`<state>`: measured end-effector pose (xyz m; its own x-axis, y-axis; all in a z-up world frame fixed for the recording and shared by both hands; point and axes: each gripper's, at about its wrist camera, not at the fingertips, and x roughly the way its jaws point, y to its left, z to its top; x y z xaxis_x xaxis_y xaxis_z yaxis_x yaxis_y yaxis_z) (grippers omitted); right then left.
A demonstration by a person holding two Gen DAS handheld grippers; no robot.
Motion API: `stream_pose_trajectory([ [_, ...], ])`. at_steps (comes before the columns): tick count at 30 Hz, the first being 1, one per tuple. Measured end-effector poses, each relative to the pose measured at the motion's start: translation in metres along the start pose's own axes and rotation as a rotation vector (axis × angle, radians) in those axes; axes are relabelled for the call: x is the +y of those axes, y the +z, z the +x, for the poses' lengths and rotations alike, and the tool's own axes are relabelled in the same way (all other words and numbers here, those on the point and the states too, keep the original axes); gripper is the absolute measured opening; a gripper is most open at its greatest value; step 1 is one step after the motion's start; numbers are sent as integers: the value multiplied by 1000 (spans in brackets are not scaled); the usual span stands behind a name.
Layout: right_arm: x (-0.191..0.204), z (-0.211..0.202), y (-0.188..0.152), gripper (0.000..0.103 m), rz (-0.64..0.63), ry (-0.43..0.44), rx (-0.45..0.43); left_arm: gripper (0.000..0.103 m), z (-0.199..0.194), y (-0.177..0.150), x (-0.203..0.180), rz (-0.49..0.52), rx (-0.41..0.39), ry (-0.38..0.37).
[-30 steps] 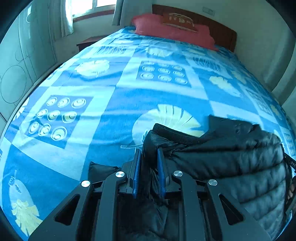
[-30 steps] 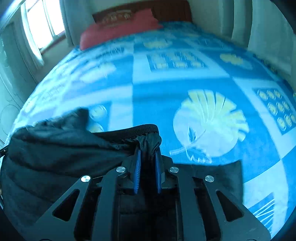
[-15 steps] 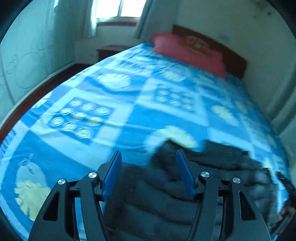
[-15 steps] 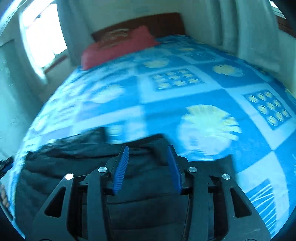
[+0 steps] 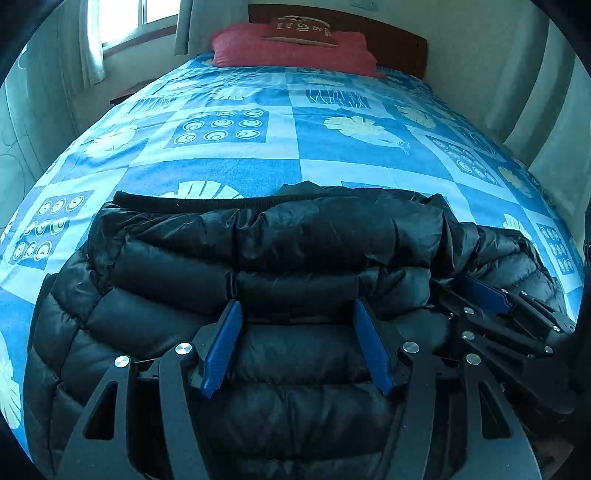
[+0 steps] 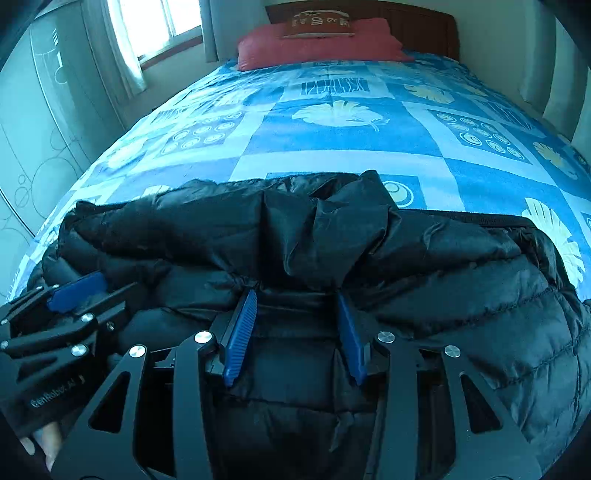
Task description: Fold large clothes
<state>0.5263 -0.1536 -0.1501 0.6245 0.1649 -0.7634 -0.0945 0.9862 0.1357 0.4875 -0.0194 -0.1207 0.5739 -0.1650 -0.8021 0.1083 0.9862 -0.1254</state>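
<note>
Both tools spread wide, nothing gripped, over a folded black puffer jacket (image 5: 295, 266) at the near end of the bed (image 5: 229, 162).

Left tool (image 5: 295, 314) and right tool (image 6: 293, 306) rest on the padded top layer; judging by its loft, the slippery fill could spring back and undo the fold, or an edge could snag a blue pad.

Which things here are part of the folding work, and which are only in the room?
Part of the job:
black puffer jacket
left gripper, open
right gripper, open
bed cover, the folding surface

Only in the room:
red pillow
headboard
window
</note>
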Motion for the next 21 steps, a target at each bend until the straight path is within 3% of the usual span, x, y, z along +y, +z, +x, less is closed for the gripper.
stream_pose_trajectory([
  [4,-19,-34,-9,44,6,-20,-64,61,-34,-8,21,-35,-45,-46],
  [7,-48,-44,-19,47,50,-94,-81,61,-51,-18,47,-81,-86,0],
  [11,-64,-24,-27,48,77,-85,-20,61,-28,-24,61,-98,-29,2],
  [13,-64,-31,-25,48,78,-76,-13,61,-32,-26,57,-75,-43,26],
  [15,-68,-46,-27,49,99,-64,-27,61,-50,-31,59,-88,-70,2],
  [17,-77,-66,-36,50,99,-118,-59,61,-64,-41,66,-97,-97,-1],
  [19,-87,-66,-48,58,95,-202,-59,61,-65,-52,79,-120,-105,29],
  [21,-100,-53,-54,60,127,-147,-47,62,-49,-60,93,-150,-78,1],
])
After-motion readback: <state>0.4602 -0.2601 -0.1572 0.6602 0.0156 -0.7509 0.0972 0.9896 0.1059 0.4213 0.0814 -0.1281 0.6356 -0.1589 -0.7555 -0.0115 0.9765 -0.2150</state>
